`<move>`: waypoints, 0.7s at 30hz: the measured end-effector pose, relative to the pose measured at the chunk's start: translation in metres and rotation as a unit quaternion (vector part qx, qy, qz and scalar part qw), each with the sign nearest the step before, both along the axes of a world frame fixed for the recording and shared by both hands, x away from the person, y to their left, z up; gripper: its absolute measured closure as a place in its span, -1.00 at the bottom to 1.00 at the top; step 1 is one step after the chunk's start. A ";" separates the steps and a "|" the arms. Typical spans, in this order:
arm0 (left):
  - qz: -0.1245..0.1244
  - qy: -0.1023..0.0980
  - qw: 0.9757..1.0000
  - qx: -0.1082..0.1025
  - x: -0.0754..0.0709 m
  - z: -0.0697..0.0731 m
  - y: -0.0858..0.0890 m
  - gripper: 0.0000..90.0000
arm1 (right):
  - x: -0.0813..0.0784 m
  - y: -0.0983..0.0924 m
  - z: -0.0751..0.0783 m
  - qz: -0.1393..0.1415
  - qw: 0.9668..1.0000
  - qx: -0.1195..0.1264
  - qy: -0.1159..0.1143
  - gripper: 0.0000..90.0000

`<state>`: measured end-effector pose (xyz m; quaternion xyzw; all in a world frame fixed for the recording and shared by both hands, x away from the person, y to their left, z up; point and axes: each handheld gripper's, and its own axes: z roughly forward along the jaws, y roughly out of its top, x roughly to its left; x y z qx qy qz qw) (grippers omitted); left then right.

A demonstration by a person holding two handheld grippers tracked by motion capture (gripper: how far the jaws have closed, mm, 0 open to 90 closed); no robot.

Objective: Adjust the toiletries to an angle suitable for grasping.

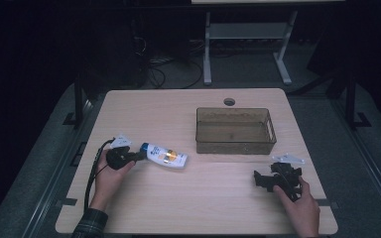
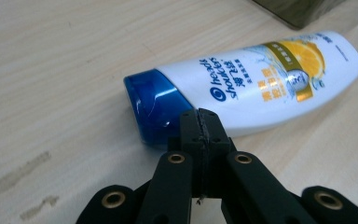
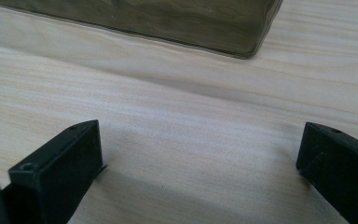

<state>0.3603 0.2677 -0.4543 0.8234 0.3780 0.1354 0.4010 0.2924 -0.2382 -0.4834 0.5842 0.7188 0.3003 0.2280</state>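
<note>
Lying on its side left of centre in the high view, the shampoo bottle rested on the tabletop, its blue cap pointing toward the left hand-held gripper. That hand-held gripper had its jaws pressed together with nothing between them, and in the left gripper view their tips sat just at the cap end of the bottle, at the join of cap and white body; whether they actually touched it could not be told. The bottle was not gripped. The brown see-through bin stood in the upper right of the tabletop with nothing visible inside it, well apart from the bottle. The right hand-held gripper lay low at the lower right of the high view, jaws spread wide over bare wood, with the bin's corner ahead of it in its own view. Judged from this, the work was at an early stage: the bottle looked to be nudged or lined up, and picking it up and carrying it, probably to the bin, remained undone.
</note>
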 end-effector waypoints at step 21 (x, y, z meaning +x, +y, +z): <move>-0.030 -0.001 0.999 -0.027 -0.006 0.029 -0.026 1.00 | 0.000 0.000 0.000 0.001 1.000 0.000 0.000 -1.00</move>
